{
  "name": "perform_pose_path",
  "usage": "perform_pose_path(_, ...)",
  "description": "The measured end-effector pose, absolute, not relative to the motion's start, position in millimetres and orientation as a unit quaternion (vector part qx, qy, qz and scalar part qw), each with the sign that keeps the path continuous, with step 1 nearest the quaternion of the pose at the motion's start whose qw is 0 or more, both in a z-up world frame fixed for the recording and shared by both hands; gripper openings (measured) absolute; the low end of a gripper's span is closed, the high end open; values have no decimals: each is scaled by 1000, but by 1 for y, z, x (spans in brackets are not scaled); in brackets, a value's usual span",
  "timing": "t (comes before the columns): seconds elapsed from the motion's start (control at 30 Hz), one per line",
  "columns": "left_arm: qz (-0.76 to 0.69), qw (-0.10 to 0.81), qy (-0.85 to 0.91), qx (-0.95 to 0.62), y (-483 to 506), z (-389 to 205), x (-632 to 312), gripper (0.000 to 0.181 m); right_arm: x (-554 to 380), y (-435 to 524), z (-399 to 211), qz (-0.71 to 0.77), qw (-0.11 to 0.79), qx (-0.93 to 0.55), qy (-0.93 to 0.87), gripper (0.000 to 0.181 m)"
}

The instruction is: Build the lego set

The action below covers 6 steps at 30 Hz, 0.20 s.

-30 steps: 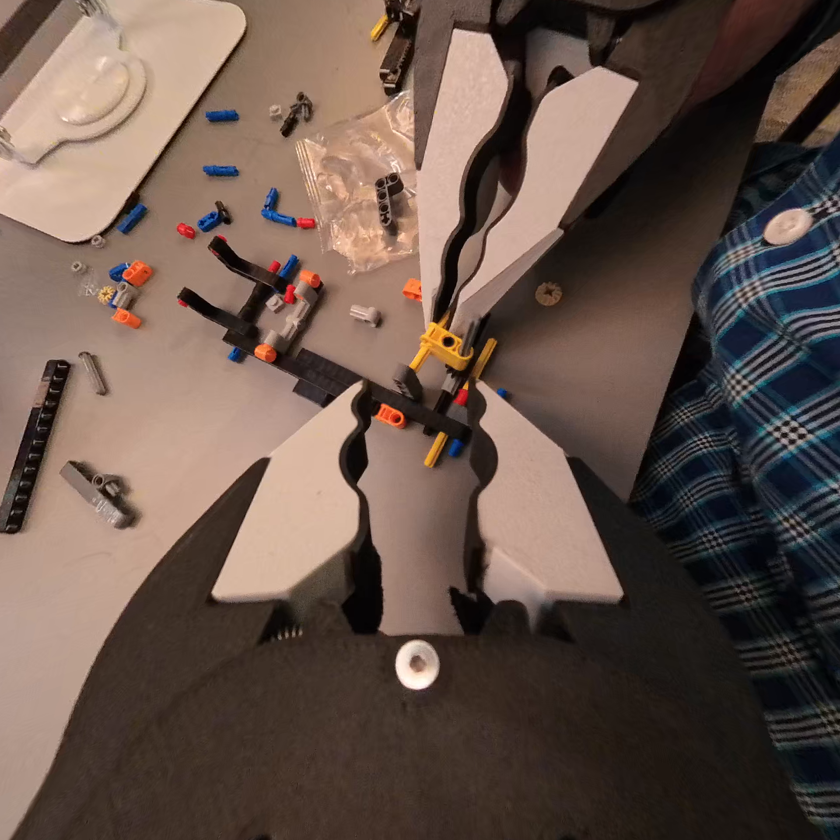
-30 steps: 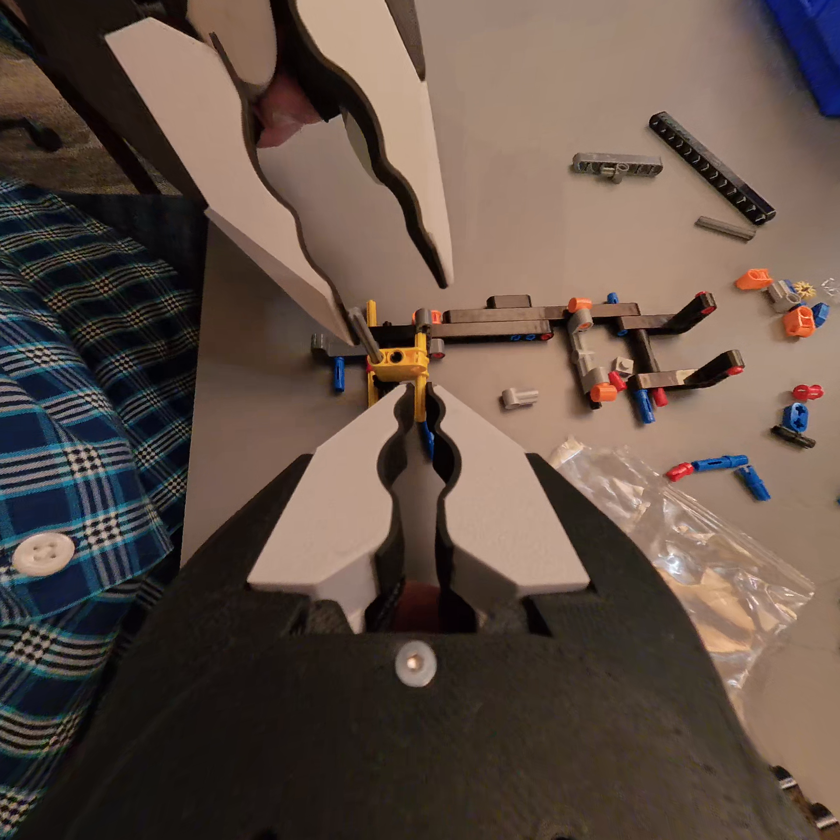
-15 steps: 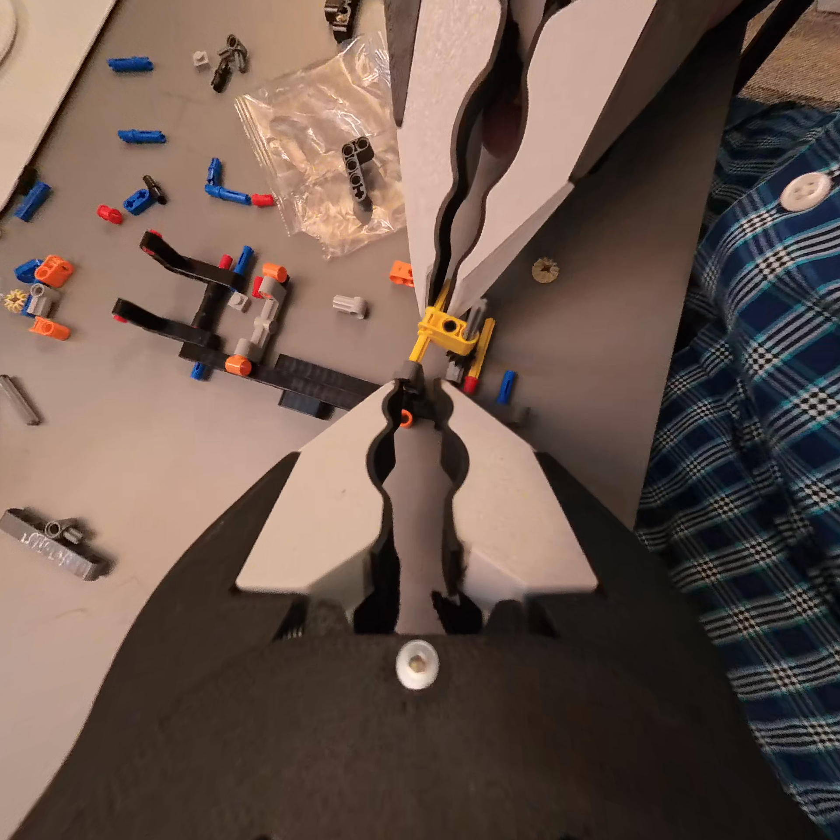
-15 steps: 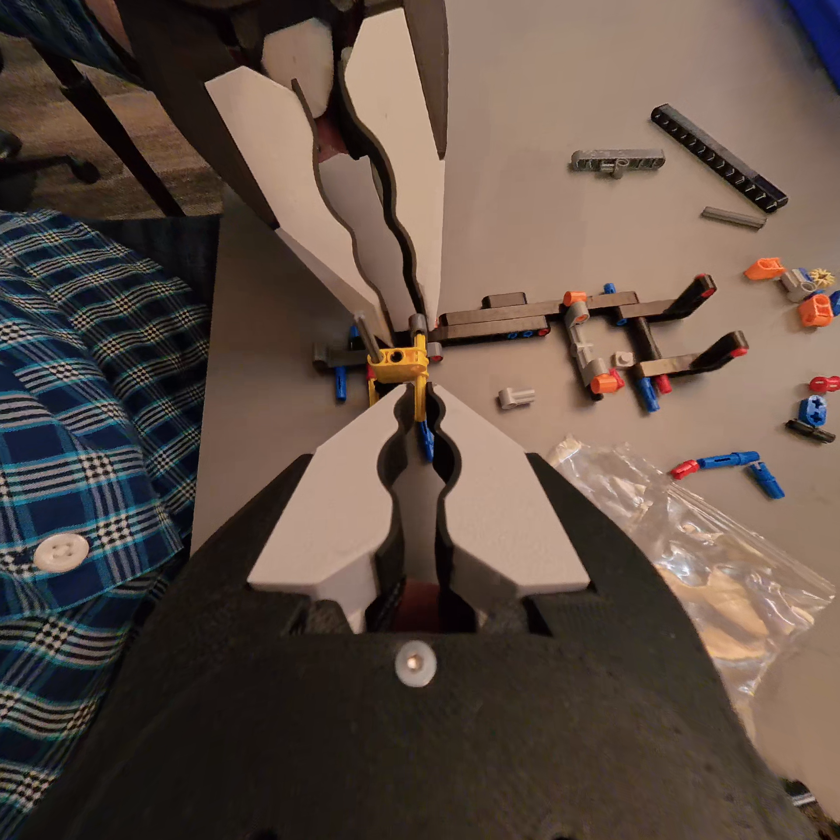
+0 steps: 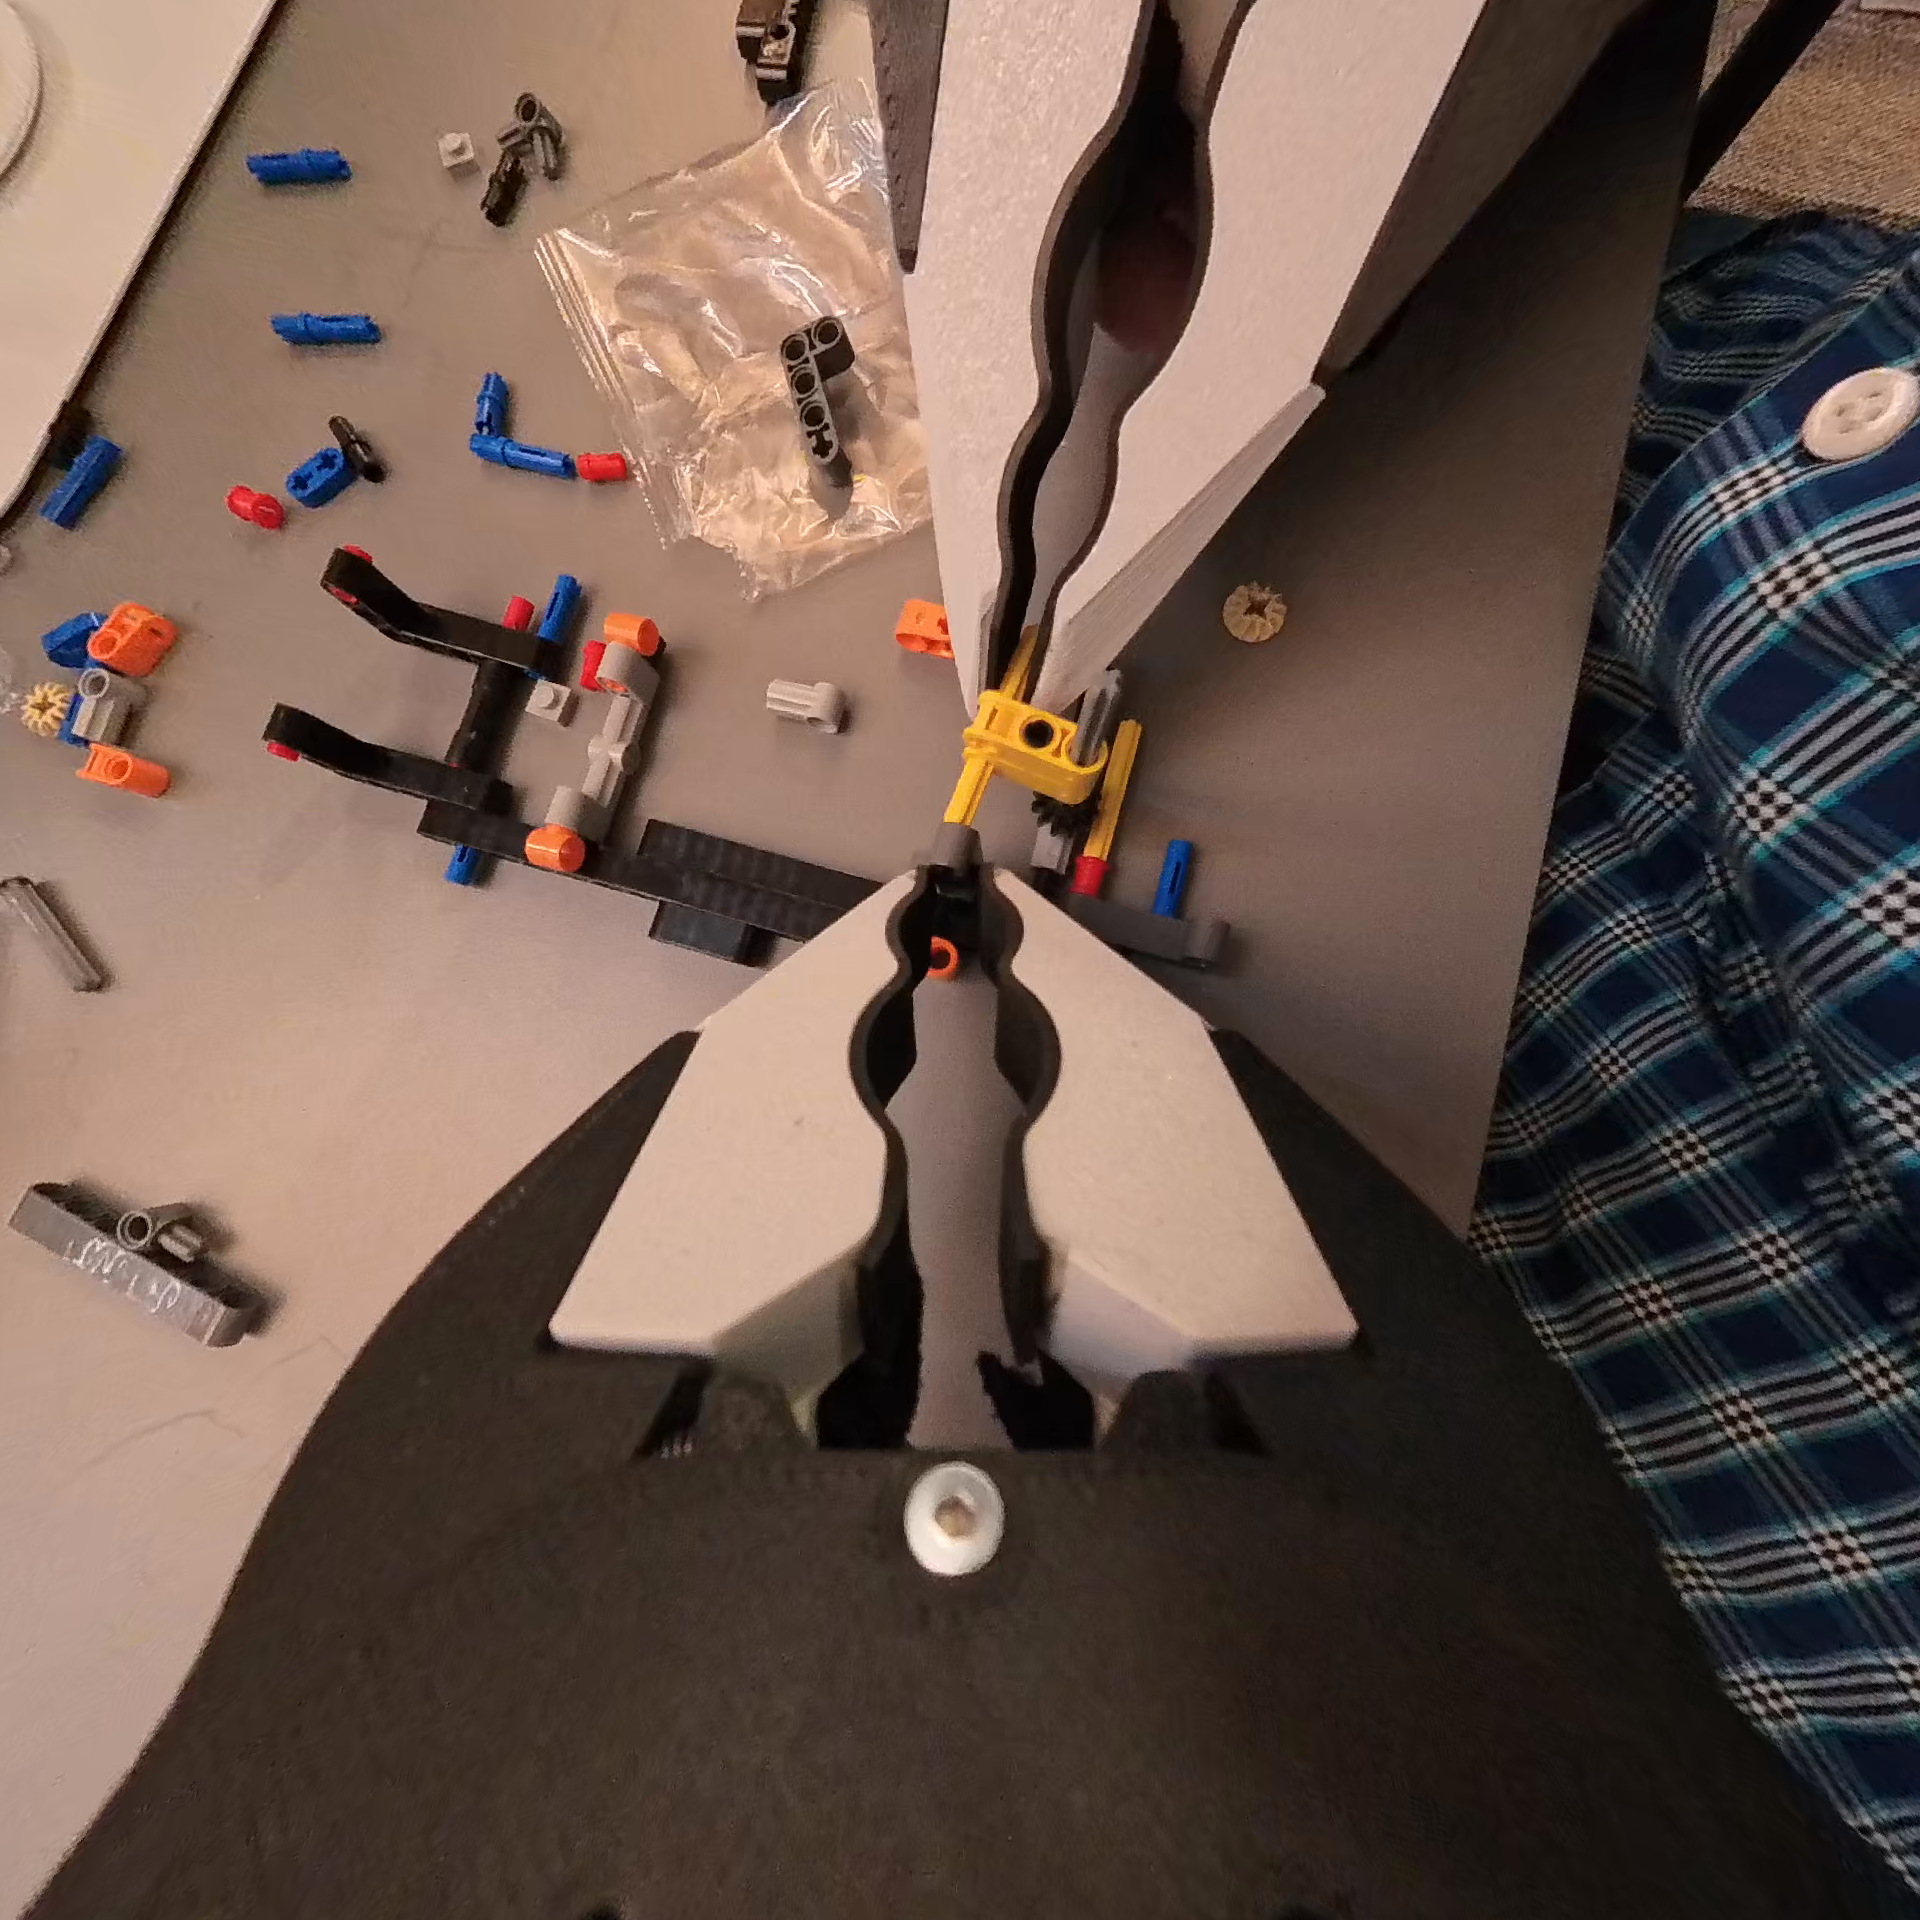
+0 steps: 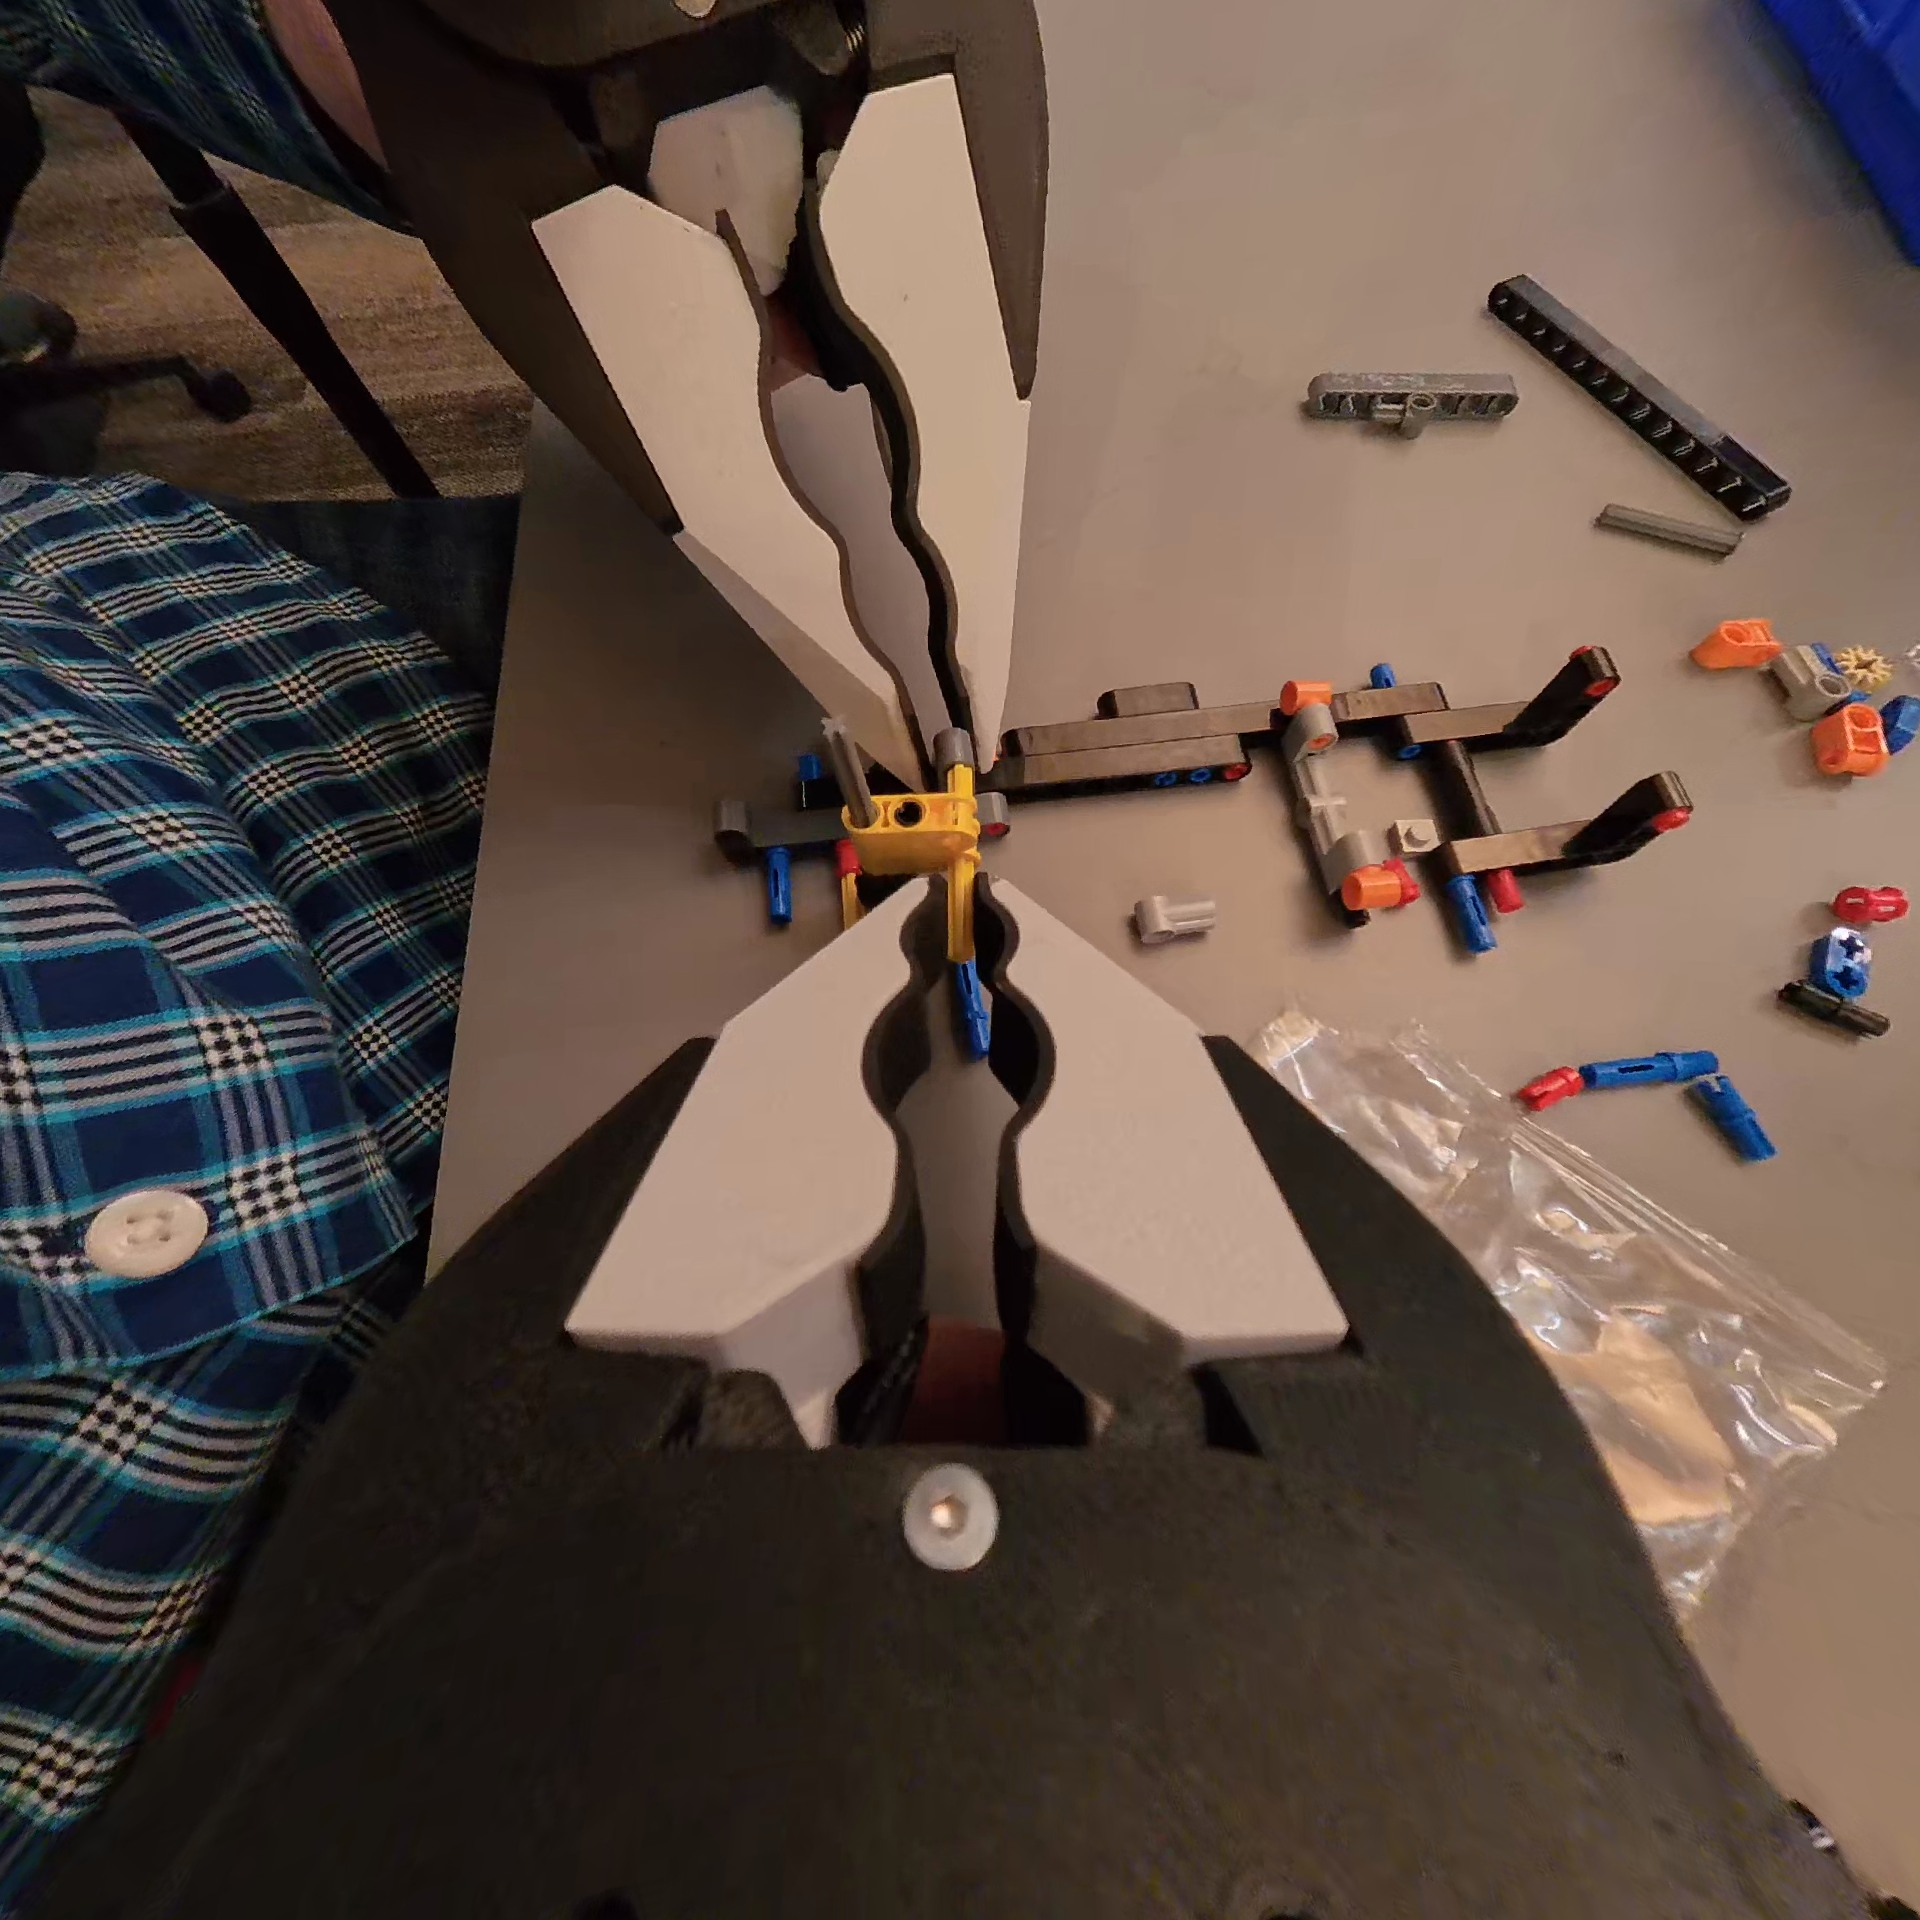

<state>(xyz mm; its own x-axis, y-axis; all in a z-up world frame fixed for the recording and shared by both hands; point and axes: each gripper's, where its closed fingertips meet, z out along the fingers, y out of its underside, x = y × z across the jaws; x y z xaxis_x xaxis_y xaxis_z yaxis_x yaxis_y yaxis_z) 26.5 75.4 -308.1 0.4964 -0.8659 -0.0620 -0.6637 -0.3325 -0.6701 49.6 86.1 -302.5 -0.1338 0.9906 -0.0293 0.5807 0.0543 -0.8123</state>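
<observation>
Your left gripper point(image 5: 951, 883) is closed on the black frame point(image 5: 727, 883) — your right gripper point(image 6: 951, 894) pinches its yellow axle point(image 6: 961, 914), tips nearly meeting.

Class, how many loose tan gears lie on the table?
2 tan gears: one beside the right gripper, one among orange pieces at the view's left edge. More may be hidden.
</observation>
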Motion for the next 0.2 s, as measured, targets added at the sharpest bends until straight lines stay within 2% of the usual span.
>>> perform_pose_path(0.03,-154,326,479,-801,75,-308,27,5,50,86,-303,352,290,-589,-667,2)
perform_pose_path(0.2,-155,326,481,-799,75,-308,27,5,49,85,-304,353,283,-583,-675,2)
